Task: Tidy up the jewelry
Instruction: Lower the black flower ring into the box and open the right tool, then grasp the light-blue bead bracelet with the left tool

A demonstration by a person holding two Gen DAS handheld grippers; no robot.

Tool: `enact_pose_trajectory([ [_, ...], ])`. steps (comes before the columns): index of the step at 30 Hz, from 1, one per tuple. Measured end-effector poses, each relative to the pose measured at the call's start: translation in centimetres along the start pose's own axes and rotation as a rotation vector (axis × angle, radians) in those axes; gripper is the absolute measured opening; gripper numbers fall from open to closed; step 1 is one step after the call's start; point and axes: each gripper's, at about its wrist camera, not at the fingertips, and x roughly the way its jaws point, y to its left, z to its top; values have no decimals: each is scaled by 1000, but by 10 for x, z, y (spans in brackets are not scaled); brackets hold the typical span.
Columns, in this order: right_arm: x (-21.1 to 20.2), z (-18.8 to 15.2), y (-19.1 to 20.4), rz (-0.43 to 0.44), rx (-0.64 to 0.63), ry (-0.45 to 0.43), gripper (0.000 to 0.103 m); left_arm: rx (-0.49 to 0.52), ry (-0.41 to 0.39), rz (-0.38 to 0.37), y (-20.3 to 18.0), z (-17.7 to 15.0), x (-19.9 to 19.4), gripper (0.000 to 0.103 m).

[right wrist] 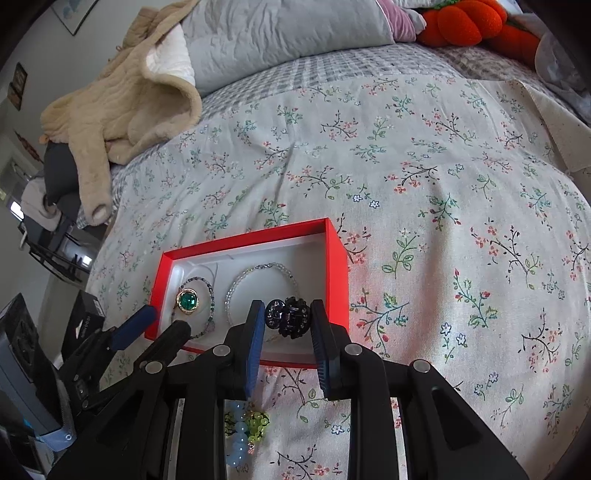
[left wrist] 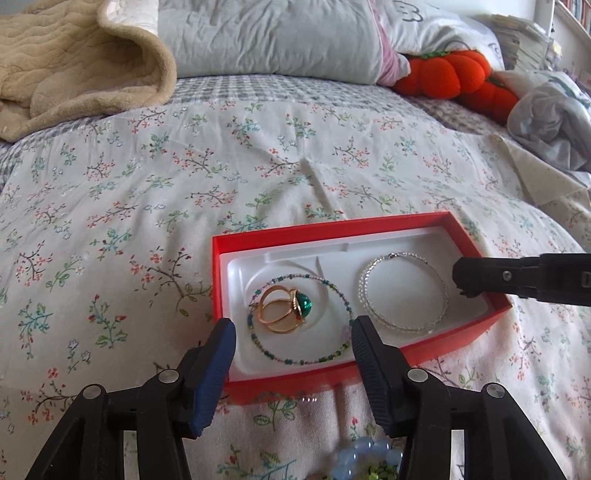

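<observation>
A red box [left wrist: 369, 225] with a white moulded insert lies open on a bed covered by a floral quilt [left wrist: 258, 166]. In its left recess rests one ring [left wrist: 284, 308], gold-coloured with a round green stone, lying inside the loop of one thin bracelet of small green and mixed-colour beads [left wrist: 301, 360]. The right recess holds one loop of clear, silvery beads [left wrist: 404, 291]. Items in the box: three. The left gripper [left wrist: 293, 334] hovers at the near-left corner of the box, its blue-padded fingers [left wrist: 221, 343] spread apart with nothing pressed between them; the ring and thin bracelet lie in the box beyond them. The right gripper [right wrist: 286, 323] reaches over the near-right end of the box and clamps one small black hair claw [right wrist: 288, 319] between its pads, above the clear-bead loop's recess. On the quilt in front of the box, close under both grippers, lie one bracelet of large pale-blue beads [right wrist: 238, 435] and one cluster of yellow-green beads [right wrist: 256, 421], touching each other. Behind: a beige blanket [left wrist: 81, 62], grey pillows [left wrist: 273, 33] and an orange plush pumpkin [left wrist: 447, 72].
</observation>
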Motion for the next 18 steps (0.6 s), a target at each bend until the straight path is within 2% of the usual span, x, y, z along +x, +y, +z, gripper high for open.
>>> enact_pose_trajectory([
  [6,6,4,1,5,12,-2,28,-27,9,-2,9,-4,-13,65],
  [9,3,5,0,25,26,-1,39,-40,26,-8,13,-7,-17,69],
  [11,-1,5,0,34,31,-3,41,-50,46,-1,16,-10,-18,70],
  [14,-10,2,3,35,21,-11,46,-79,89,-3,22,-16,-19,73],
  [18,-23,-6,7,14,-10,-23,52,-143,190,-13,32,-27,-16,74],
])
